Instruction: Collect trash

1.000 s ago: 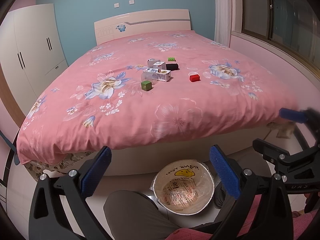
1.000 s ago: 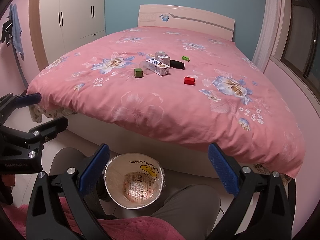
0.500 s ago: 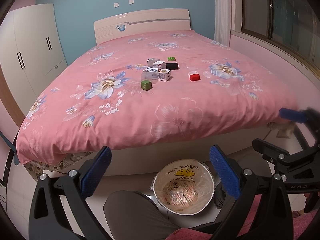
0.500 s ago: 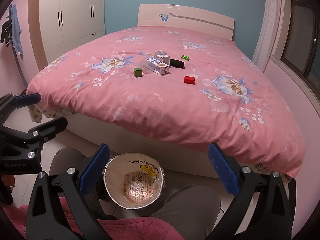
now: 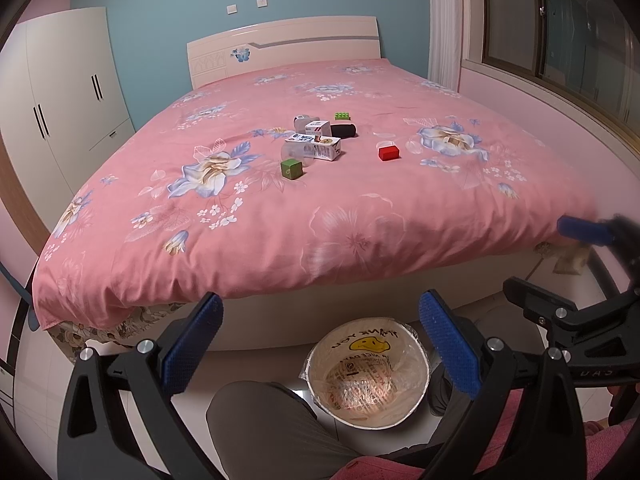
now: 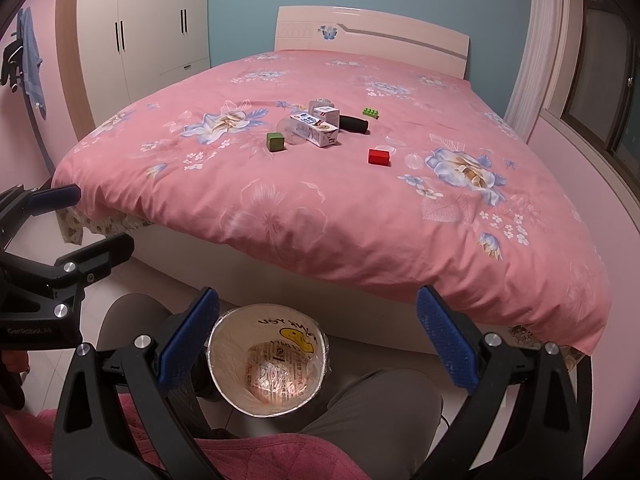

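A home bedroom: double bed (image 5: 320,208) under pink floral quilt, white wardrobe (image 5: 60,120), curtained window (image 5: 560,32)

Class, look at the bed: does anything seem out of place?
Yes. A cluster of litter and toys sits mid-bed on the pink quilt: small cartons, a green cube, a red block and a black cylinder.

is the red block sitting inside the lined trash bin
No, the small red block lies on the pink floral bedspread, while the plastic-lined round trash bin stands on the floor below.
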Demonstrator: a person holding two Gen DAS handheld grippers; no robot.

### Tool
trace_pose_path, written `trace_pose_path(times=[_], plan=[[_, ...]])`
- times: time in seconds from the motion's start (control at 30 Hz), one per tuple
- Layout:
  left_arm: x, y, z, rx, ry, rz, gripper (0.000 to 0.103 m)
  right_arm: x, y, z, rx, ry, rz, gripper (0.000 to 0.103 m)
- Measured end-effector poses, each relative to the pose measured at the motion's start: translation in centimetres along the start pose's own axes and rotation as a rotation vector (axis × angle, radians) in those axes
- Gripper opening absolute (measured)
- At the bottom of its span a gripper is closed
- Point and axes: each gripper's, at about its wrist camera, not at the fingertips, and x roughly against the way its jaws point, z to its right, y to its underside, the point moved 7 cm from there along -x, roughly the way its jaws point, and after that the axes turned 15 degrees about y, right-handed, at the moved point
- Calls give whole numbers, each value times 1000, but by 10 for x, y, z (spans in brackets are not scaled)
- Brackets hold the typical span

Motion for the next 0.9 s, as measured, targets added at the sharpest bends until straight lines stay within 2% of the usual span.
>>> trace_pose_path(times=[0.67, 0.9], plan=[[-1, 1, -1, 2, 16, -3, 100, -7, 5, -2, 1, 1, -1, 96], [-15, -1, -3, -6, 25, -15, 100, -17, 1, 0, 1, 0, -1, 96]])
